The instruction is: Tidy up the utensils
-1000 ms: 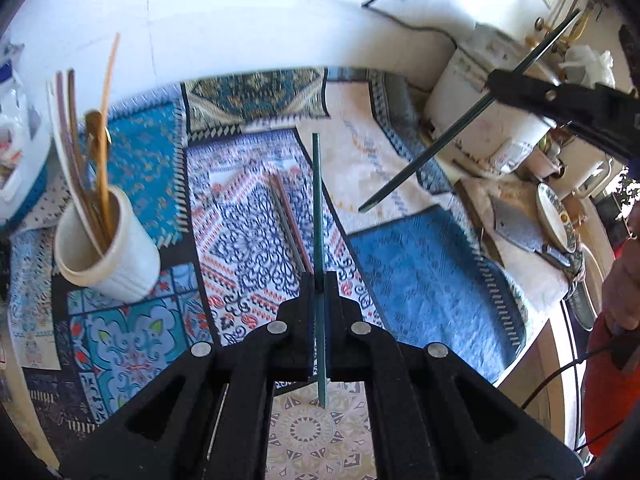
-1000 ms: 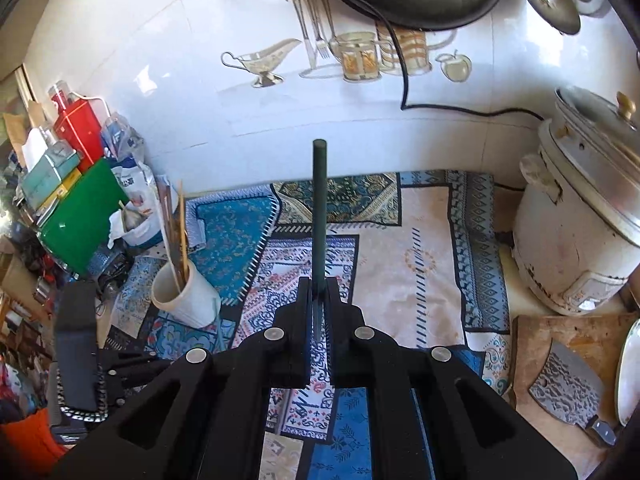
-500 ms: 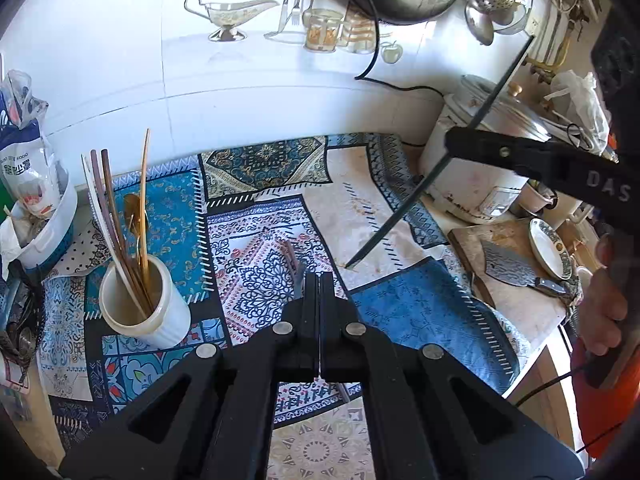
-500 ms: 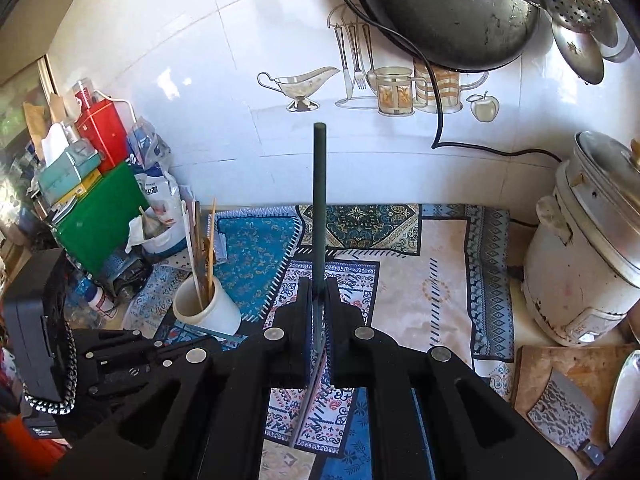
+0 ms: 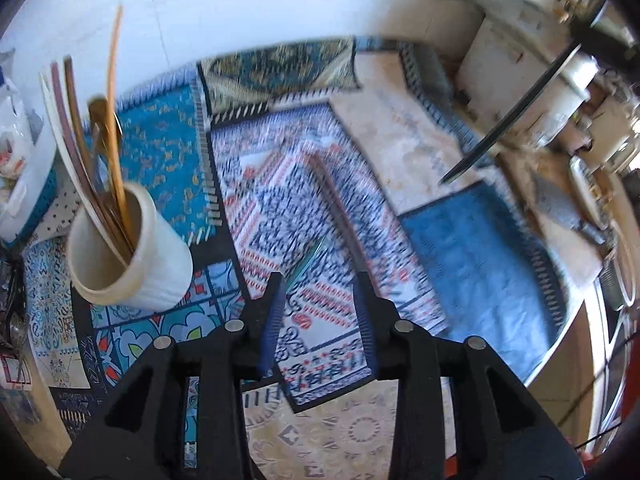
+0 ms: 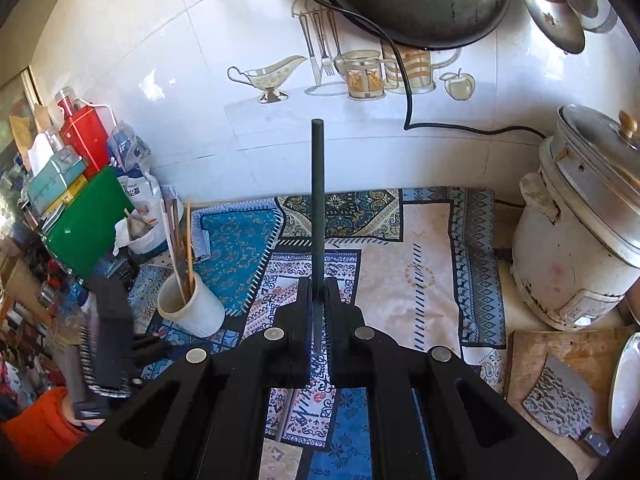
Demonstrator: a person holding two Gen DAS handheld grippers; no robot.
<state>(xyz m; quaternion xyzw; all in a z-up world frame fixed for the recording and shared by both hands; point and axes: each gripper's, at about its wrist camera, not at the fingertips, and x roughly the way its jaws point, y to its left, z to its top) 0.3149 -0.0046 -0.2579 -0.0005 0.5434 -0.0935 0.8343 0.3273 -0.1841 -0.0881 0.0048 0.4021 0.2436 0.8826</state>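
Left tool (image 5: 319,280) partly open, jaws just now opening wider. Grips nothing. A thin green stick (image 5: 307,261) loose between the jaws, close to the left-hand finger, tilted and blurry, over the patterned cloth (image 5: 472,256) on the bench. Cannot tell if the stick touches the cloth. Two brown sticks (image 5: 336,200) flat on the cloth, just past the tool.

White cup (image 5: 132,260) to the left on the cloth, leaning in this view, with several long sticks (image 5: 114,120) poking out of it.

Right tool (image 6: 318,285) squeezed tight on a dark green stick (image 6: 318,200). Stick points straight out past the fingers, toward the white tiled wall (image 6: 180,80). In the left view, the same stick slants across the upper right corner, held above the cloth.

In the right view, the cup stands left of the tool, with the left tool low beside it. Big grey cooker (image 6: 580,240) on the right at the cloth's edge. Wide knife (image 6: 558,398) flat on a wooden board (image 6: 532,352) near the right corner, white plate (image 6: 626,384) just beside it.
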